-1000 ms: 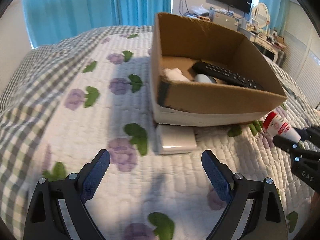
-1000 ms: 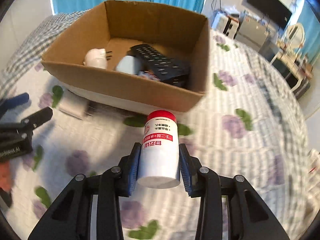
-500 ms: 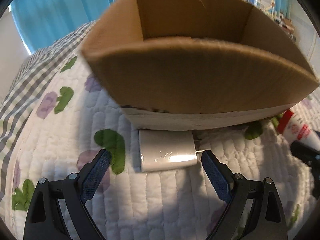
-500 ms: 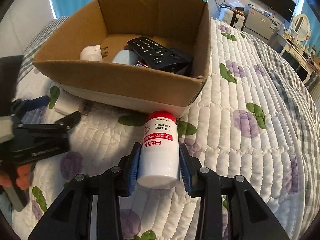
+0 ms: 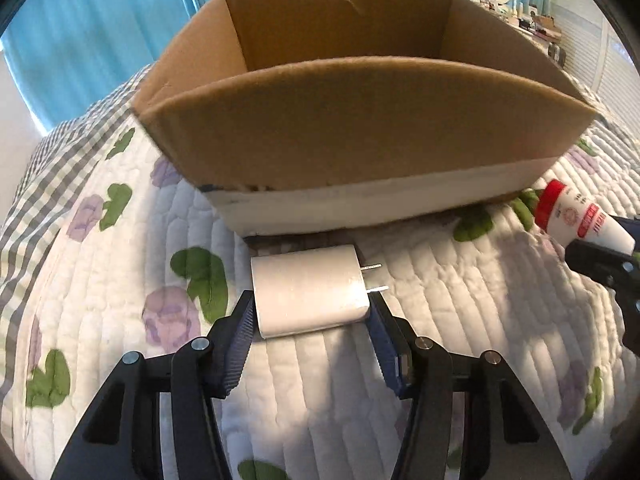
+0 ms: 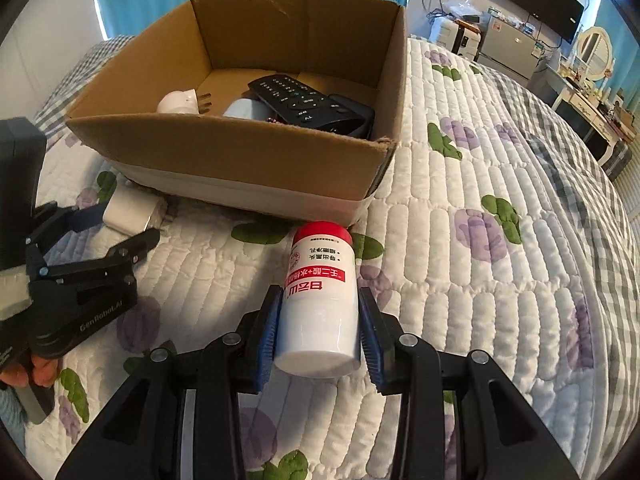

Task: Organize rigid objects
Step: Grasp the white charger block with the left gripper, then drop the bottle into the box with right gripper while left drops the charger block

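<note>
Left fingers: the left gripper (image 5: pixel 310 320) has its blue pads drawn in against both ends of the white charger (image 5: pixel 308 292), pinching it; the charger rests on the quilt (image 5: pixel 460 320) with its prongs pointing right.
Right fingers: the right gripper (image 6: pixel 318 328) is clamped on the white bottle (image 6: pixel 320 300), red cap pointing away toward the box; whether the bottle is clear of the quilt cannot be told.
Charger place: just beside the near wall of the cardboard box (image 5: pixel 360 128), toward its left corner.
Bottle place: near the box's front right corner, not yet over the rim.
Box contents: a black remote (image 6: pixel 304 102), a white plug-like piece (image 6: pixel 178 100) and a pale blue object (image 6: pixel 246 110) lie on the floor of the box.
Done: judging by that, several items are already sorted into the box.
Left: both gripped items appear to need lifting over the near wall and releasing inside; no other loose items show on the quilt.
</note>
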`<state>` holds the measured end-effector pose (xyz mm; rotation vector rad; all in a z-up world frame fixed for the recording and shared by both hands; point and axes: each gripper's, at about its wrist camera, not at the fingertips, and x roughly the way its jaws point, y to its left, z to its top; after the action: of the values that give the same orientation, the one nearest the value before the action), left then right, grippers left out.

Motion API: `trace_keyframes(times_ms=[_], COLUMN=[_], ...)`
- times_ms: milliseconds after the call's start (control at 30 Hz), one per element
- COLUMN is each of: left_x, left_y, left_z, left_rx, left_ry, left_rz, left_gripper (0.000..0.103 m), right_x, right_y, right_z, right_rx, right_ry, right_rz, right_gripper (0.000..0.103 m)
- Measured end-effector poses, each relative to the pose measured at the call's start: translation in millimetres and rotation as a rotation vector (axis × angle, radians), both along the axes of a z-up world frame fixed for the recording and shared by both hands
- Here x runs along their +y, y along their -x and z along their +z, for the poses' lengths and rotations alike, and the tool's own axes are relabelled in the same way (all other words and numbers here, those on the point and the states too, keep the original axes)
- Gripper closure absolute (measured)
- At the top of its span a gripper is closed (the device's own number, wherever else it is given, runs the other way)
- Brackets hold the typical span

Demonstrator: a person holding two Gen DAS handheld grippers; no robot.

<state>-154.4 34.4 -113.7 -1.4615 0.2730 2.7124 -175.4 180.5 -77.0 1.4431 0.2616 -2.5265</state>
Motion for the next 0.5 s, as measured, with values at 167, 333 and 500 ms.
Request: trace_keyframes(times_ms=[167,333,500], left_x=[-6,-8,-3], left_y=[-28,-54,-59], left_z=[13,36,76], left_rx=[-0.021,-0.01,0.056], left_ry=[-0.066,-0.098,-0.114], left_rz=[0.03,0.035,0.028], left_gripper=[0.047,0.047,0.047], right_x=[2,4,0], right_y=[-8,-16,-23], right_z=[13,32,52], right_rx=[0.033,0.067,0.096], right_ry=[0.002,0.008,0.001], right_rz=[0.01,0.011,0.029], right_gripper=[0.067,0.067,0.067])
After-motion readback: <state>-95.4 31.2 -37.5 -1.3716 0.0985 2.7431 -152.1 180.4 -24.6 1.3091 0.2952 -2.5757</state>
